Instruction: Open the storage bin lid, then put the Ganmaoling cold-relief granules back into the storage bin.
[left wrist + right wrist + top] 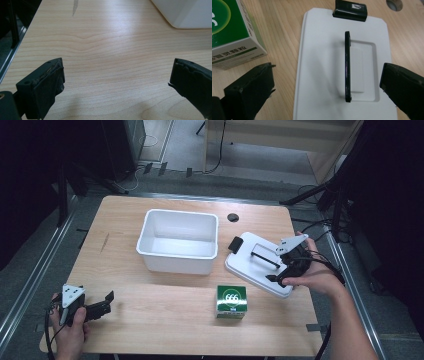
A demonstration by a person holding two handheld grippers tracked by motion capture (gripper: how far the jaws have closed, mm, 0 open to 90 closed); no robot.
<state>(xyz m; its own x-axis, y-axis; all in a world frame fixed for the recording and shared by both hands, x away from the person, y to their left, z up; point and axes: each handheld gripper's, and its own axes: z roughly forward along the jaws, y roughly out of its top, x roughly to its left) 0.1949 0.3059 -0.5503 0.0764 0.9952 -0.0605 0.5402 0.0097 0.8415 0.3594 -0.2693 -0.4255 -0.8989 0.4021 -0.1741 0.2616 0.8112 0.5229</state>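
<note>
Right tongs (324,92) gaping over white lid (324,62) — wrist bent inward.

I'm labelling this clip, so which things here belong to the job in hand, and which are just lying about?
In the job:
- lid, white with a black handle, lying flat under the open right tongs
- tub, white, open, beside the lid

Lying about:
- green box, untouched, near the lid
- left tongs, open, idle over bare table
</note>
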